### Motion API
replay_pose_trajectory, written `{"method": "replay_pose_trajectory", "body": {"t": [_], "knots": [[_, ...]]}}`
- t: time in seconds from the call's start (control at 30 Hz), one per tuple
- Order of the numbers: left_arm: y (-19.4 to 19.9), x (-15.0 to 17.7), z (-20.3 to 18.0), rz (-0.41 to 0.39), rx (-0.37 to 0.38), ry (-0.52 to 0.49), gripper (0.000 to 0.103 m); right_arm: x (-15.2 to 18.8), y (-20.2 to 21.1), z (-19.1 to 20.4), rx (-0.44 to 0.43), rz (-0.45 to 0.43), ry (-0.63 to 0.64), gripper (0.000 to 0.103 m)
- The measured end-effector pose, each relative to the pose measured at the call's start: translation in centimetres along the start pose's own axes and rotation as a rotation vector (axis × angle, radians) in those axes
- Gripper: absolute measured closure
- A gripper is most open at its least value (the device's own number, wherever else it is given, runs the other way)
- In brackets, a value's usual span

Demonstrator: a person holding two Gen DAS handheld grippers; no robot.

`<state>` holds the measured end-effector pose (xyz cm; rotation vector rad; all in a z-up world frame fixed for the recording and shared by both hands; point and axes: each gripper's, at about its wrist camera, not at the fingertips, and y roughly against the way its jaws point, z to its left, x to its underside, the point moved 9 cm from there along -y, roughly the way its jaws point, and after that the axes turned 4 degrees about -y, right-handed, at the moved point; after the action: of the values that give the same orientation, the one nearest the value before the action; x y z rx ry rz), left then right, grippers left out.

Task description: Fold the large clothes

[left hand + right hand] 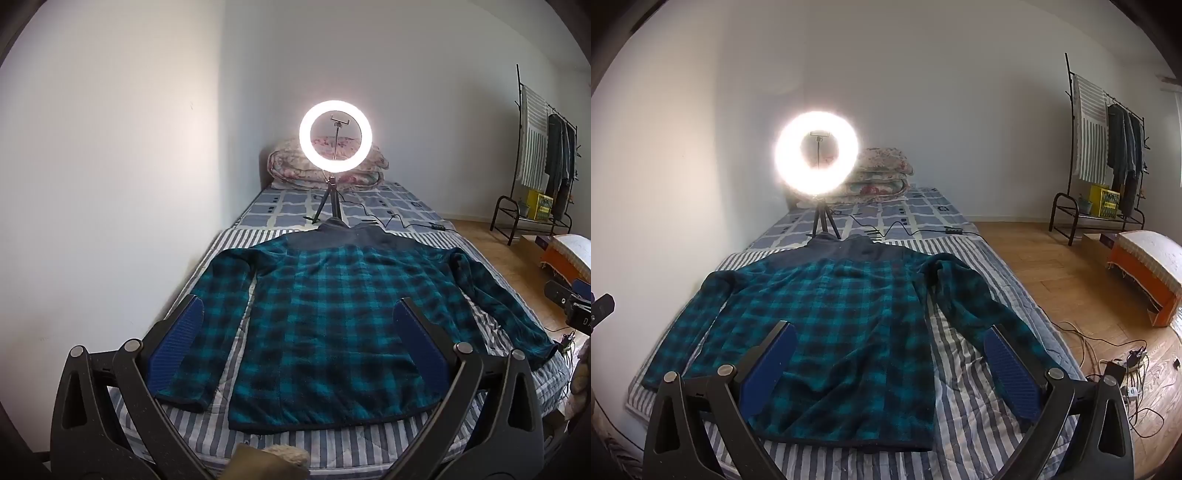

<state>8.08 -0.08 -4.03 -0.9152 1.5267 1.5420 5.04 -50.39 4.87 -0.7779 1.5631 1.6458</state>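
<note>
A teal and black plaid fleece jacket (332, 314) lies flat on the bed, collar away from me and both sleeves spread out and angled down. In the right wrist view the same jacket (827, 325) sits left of centre. My left gripper (299, 306) hovers open above the jacket's lower part, nothing between its blue pads. Open too, my right gripper (890, 332) hangs over the jacket's right side and right sleeve (975, 306), holding nothing. A black part of the right gripper (569, 306) shows at the right edge of the left wrist view.
A striped quilt (280, 439) covers the bed under the jacket. A lit ring light on a tripod (334, 144) stands behind the collar, its cable (897, 229) trailing right. Folded bedding (882, 173) lies at the headboard. A wall borders the left; a clothes rack (1108, 147), orange box (1145, 280) and floor cables (1119, 362) stand right.
</note>
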Motion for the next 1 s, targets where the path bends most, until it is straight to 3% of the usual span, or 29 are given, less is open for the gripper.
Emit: {"method": "replay_pose_trajectory", "body": {"t": [0.1,1.0], "knots": [[0.40,-0.16,0.05,-0.033,-0.014,-0.003,0.000,0.02,0.08,0.06,0.002,-0.004,0.003,0.000],[0.53,-0.60,-0.19,-0.032,-0.022,-0.017,0.000,-0.02,-0.25,0.27,-0.007,-0.007,-0.005,0.000]]}}
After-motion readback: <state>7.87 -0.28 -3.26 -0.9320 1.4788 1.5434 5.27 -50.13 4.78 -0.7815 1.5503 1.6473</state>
